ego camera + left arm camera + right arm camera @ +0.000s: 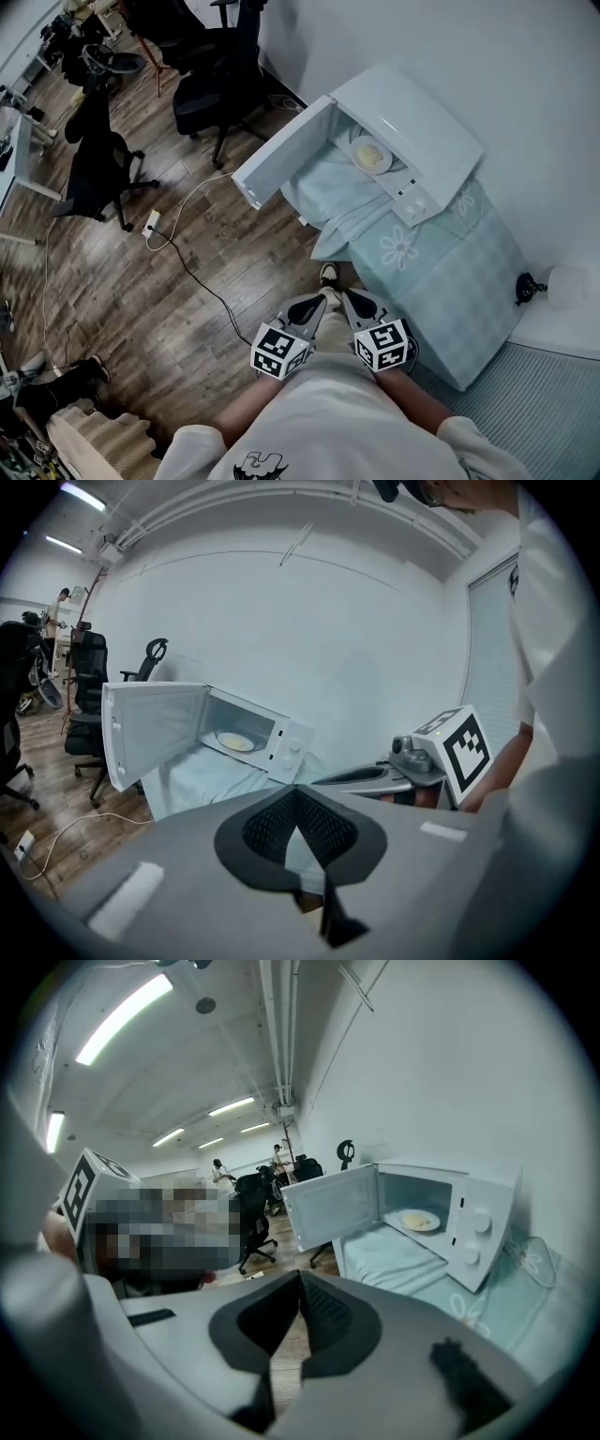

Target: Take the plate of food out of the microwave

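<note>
The white microwave (422,131) stands on a table with a pale blue cloth (441,272), its door (281,155) swung wide open to the left. Inside it lies a white plate with yellow food (370,155), also seen in the left gripper view as the plate (234,742) and in the right gripper view as the plate (418,1220). My left gripper (322,296) and right gripper (349,296) hang side by side close to my body, well short of the microwave. Both are shut with nothing between their jaws, as shown by the left gripper (296,789) and the right gripper (301,1275).
Black office chairs (103,164) stand on the wooden floor to the left. A white cable and power strip (152,223) lie on the floor in front of the door. The wall runs right behind the microwave. A small dark object (527,286) sits by the table's right edge.
</note>
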Tool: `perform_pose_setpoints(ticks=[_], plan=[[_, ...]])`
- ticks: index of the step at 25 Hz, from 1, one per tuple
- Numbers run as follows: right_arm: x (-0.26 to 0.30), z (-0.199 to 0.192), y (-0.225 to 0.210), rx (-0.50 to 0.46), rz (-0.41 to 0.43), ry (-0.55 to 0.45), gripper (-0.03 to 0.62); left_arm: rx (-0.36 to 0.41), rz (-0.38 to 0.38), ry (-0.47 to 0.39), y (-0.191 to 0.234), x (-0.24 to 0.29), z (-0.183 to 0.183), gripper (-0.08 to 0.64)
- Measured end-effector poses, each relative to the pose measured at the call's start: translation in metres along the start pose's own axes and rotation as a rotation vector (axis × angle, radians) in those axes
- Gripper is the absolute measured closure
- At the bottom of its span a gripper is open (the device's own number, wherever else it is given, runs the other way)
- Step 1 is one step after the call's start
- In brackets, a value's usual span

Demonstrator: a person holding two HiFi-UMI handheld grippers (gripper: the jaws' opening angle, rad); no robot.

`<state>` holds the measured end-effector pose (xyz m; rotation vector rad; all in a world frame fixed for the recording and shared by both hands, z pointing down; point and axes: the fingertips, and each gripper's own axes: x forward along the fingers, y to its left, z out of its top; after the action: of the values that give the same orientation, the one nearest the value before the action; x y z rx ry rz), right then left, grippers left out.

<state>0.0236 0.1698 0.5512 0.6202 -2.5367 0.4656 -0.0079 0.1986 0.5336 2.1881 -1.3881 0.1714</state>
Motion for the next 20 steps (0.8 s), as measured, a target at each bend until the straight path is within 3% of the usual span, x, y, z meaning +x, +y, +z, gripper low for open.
perform_pose_setpoints(ticks=[10, 16, 20], plan=[[0.051, 0.066, -0.129, 0.048, -0.018, -0.015, 0.578, 0.08, -0.021, 0.022, 0.062, 0.126, 0.107, 0.555], [0.058, 0.066, -0.175, 0.103, -0.111, 0.015, 0.578, 0.075, -0.074, 0.067, 0.086, 0.167, 0.121, 0.555], [0.073, 0.082, -0.186, 0.08, -0.17, 0.012, 0.578, 0.088, -0.142, 0.088, 0.096, 0.182, 0.131, 0.556]])
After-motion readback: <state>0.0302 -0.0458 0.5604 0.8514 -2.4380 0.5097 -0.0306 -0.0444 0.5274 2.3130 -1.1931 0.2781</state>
